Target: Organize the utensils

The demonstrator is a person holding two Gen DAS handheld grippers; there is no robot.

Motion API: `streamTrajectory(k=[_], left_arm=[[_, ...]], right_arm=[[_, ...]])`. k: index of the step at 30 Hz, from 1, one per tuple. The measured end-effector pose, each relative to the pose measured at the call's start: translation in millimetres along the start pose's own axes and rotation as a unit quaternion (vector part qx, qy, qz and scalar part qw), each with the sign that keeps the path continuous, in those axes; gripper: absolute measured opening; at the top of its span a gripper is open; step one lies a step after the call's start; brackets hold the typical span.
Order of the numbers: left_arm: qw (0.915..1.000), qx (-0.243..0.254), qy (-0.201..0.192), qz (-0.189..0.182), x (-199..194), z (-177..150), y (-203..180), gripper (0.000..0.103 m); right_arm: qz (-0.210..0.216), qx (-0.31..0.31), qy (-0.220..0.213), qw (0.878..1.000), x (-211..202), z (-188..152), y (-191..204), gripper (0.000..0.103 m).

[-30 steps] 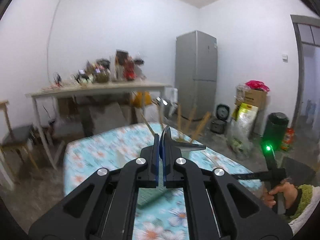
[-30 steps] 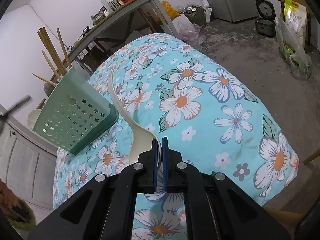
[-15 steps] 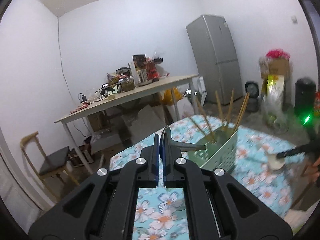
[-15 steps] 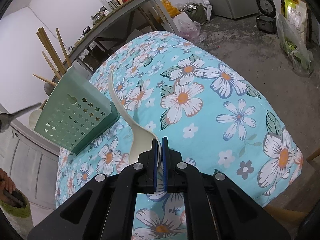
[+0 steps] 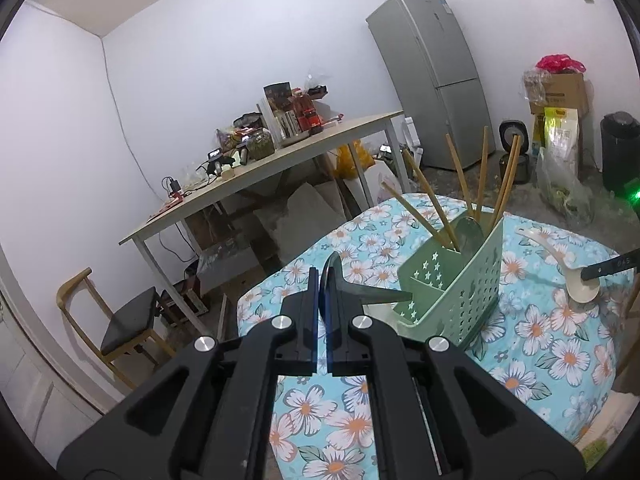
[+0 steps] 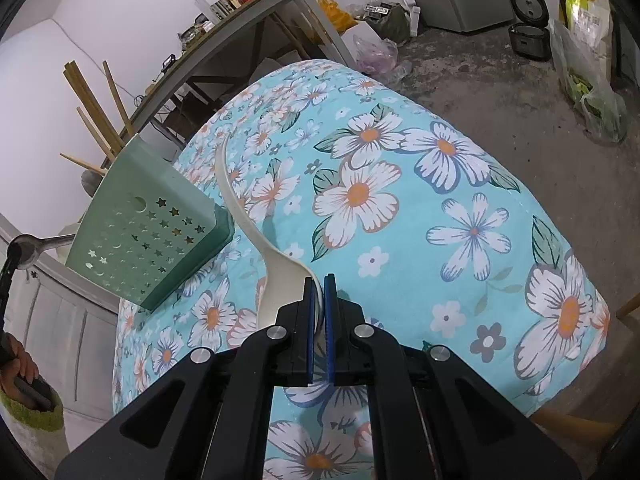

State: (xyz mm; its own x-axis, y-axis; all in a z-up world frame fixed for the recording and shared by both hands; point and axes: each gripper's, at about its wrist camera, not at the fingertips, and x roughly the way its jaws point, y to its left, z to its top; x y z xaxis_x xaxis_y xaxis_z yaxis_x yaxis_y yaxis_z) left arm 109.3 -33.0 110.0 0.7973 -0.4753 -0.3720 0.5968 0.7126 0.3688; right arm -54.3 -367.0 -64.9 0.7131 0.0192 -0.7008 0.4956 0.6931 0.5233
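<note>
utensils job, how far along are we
Done: chopsticks and a spoon stand in the green caddy. In hand: the left gripper grips a metal spoon, handle toward the caddy; the right gripper grips a cream ladle. Left: both go in.

Cloth on the desk (image 6: 460,184): I see turquoise, printed with white flowers with orange centres and dark green leaves;
Utensil basket (image 5: 460,280): pale green, pierced with star and moon cut-outs;
Chopsticks (image 5: 460,172): light brown wood, as I read them;
Spoon in my right hand-held gripper (image 6: 319,304): cream spoon (image 6: 256,232); the fingers are black with blue pads;
Spoon in my left hand-held gripper (image 5: 323,300): dark grey metal spoon (image 5: 360,290); same black and blue;
Fridge (image 5: 432,80): silver-grey;
Walls (image 5: 200,60): white
</note>
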Motion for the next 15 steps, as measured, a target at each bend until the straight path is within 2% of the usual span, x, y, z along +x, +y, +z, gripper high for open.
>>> streamTrajectory(k=[8, 15], left_arm=[[0.9999, 0.01, 0.008, -0.005, 18, 13, -8, 0.002], [0.9991, -0.015, 0.019, -0.036, 35, 14, -13, 0.003]], right_arm=[[0.001, 0.006, -0.001, 1.0, -1, 0, -5, 0.005], [0.001, 0.009, -0.003, 1.0, -1, 2, -8, 0.005]])
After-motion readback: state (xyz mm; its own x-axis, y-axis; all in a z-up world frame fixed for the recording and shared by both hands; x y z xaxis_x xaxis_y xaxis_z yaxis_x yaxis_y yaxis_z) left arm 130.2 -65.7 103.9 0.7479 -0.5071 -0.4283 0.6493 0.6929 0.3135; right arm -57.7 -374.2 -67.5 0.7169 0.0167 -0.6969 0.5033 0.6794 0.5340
